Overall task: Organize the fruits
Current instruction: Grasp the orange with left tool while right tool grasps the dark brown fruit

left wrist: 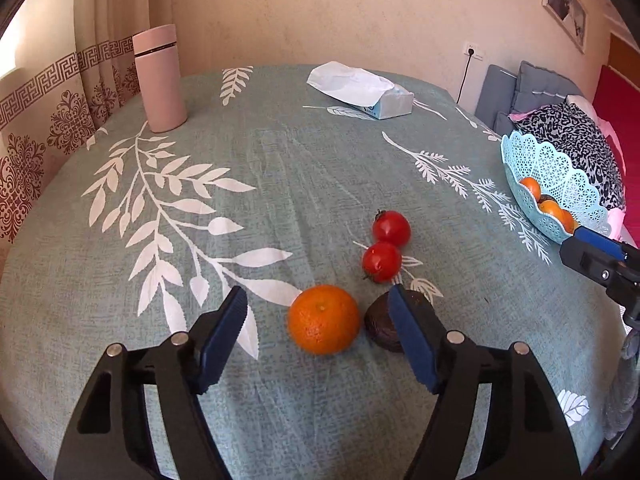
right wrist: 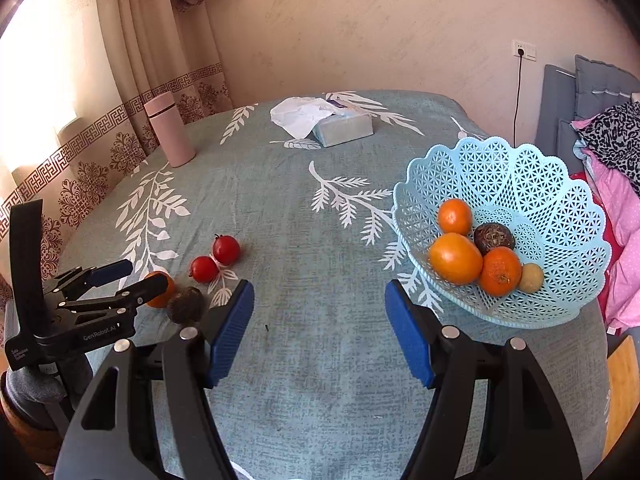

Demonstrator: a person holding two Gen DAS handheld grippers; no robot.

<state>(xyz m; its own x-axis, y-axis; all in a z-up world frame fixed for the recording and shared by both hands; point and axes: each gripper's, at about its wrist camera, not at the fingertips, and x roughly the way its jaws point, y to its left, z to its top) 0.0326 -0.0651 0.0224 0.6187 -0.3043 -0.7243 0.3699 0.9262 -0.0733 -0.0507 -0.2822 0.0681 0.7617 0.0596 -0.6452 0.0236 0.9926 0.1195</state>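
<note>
Straight ahead of my left gripper [left wrist: 320, 312], jaws apart, sits the orange [left wrist: 323, 319]; right gripper [right wrist: 319, 320] gapes empty, farther off

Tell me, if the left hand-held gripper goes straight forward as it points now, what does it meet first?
Most likely the orange: it lies between the open fingers of the left hand-held gripper, just ahead. The dark round fruit sits behind the right finger and may touch it; depth is unclear.

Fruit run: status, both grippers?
Left gripper open, orange between its fingers, ungripped. Right gripper open, empty, beside basket. Dark fruit crowds the right finger.
</note>
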